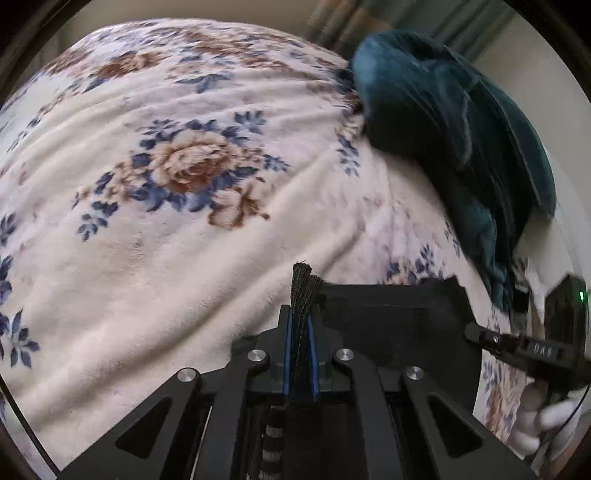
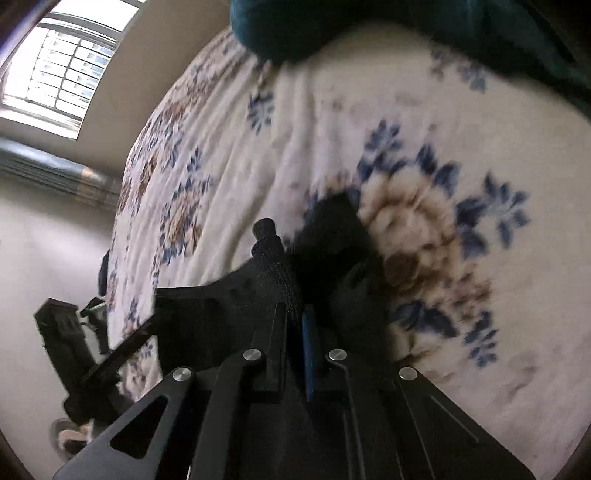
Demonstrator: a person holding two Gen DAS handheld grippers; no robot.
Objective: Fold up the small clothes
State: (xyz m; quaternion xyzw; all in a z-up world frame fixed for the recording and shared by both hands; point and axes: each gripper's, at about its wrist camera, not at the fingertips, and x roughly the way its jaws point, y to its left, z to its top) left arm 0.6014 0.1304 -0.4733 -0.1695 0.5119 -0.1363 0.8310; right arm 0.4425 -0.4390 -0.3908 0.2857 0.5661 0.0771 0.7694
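Observation:
My left gripper (image 1: 301,291) is shut on the edge of a black knitted garment (image 1: 391,314). The cloth stretches flat to the right, above the bed. My right gripper (image 2: 291,295) is shut on the other end of the same black garment (image 2: 269,266), and a dark fold of it hangs past the fingers. Both grippers hold it lifted over the floral blanket (image 1: 177,170). The other gripper and a gloved hand show at the right edge of the left wrist view (image 1: 546,350), and at the left of the right wrist view (image 2: 74,354).
A dark teal blanket or pillow (image 1: 458,140) lies on the bed at the right and along the top of the right wrist view (image 2: 369,26). A window (image 2: 62,70) and wall stand beyond the bed's far edge.

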